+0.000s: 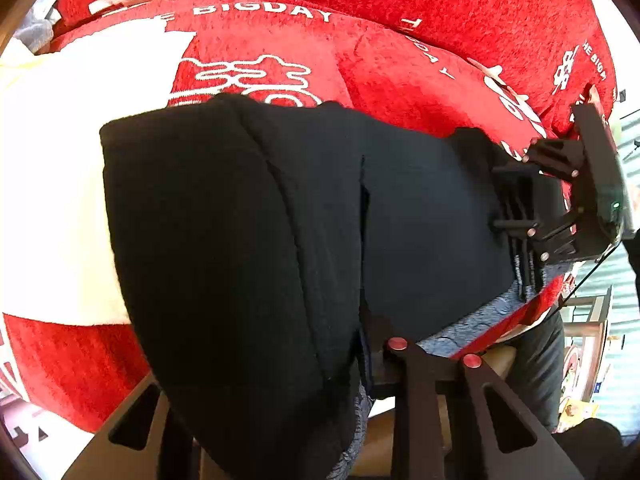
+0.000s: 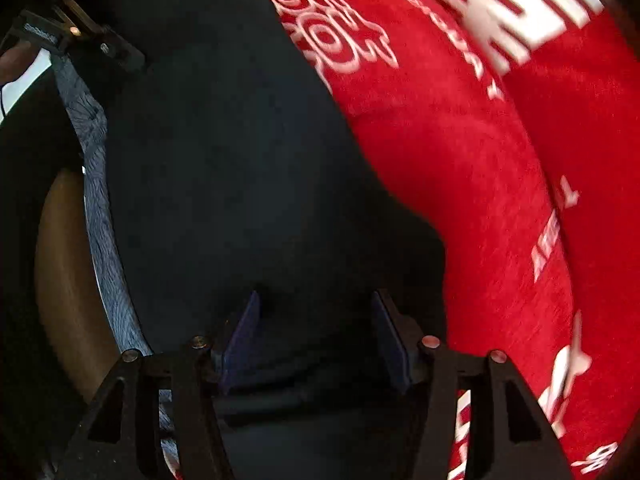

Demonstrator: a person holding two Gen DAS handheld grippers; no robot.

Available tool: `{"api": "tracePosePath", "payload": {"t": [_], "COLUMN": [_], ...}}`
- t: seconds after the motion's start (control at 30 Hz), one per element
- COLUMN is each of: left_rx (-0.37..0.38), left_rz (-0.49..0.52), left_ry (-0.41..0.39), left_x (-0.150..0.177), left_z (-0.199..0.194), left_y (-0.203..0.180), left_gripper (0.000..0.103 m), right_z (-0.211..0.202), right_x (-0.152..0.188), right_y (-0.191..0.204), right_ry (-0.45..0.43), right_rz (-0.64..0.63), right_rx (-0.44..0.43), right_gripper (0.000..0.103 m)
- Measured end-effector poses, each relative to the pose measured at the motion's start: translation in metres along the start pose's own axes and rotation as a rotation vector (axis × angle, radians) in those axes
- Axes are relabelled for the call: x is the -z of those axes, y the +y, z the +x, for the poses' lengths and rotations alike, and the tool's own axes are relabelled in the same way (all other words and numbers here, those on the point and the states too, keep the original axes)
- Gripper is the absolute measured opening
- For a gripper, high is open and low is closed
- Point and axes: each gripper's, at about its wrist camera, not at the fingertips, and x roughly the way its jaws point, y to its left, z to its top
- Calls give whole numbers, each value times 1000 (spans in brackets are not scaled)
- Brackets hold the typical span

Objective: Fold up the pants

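Left wrist view: black pants (image 1: 248, 232) lie folded in a thick, matte, soft bundle on a red plush blanket (image 1: 400, 60) with white lettering; a grey textured cover (image 1: 472, 328) shows at the near edge under it. The bundle's long axis runs left-right across the frame. The left claw (image 1: 372, 364) sits at the near edge of the bundle, jaws drawn nearly together; its left finger is hidden behind the cloth, so a pinch on the near fold looks likely, but I can't confirm pad contact. The right claw (image 1: 516, 236) shows at the bundle's right end, pointing down onto the fabric.

Right wrist view (motion-blurred): the right claw (image 2: 316, 344) is straight over the pants (image 2: 224, 160), jaws standing apart, blue pads (image 2: 240, 340) either side of a dark fabric ridge, not pressing on it as far as I can see. Pants extend up and away from this claw; the red blanket is to the right, grey cover strip and a tan surface to the left. The left claw (image 2: 104, 48) is at the far upper left.

Judgement: each claw is at one end, so the next fold turns on lifting along the long axis.
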Motion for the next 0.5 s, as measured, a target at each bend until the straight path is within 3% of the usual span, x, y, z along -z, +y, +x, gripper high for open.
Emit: {"api": "tracePosePath", "payload": {"t": [0.07, 0.17, 0.3, 0.43, 0.5], "left_rx": [-3, -11, -51, -101, -123], "left_rz": [0, 11, 49, 98, 116], "left_ry": [-6, -18, -31, -39, -47], "left_x": [-2, -6, -13, -17, -17], "left_z": [-8, -25, -42, -53, -58], "left_y": [-12, -24, -49, -78, -89], "left_gripper": [28, 28, 27, 27, 27], "right_z": [-1, 0, 2, 13, 13], "right_x": [3, 10, 5, -9, -17], "right_y": [11, 37, 29, 35, 28], "right_ry": [6, 34, 4, -23, -26], "right_rz": [-32, -181, -166, -220, -183], "right_rx": [-24, -44, -73, -1, -20], "right_gripper": [63, 64, 66, 88, 92]}}
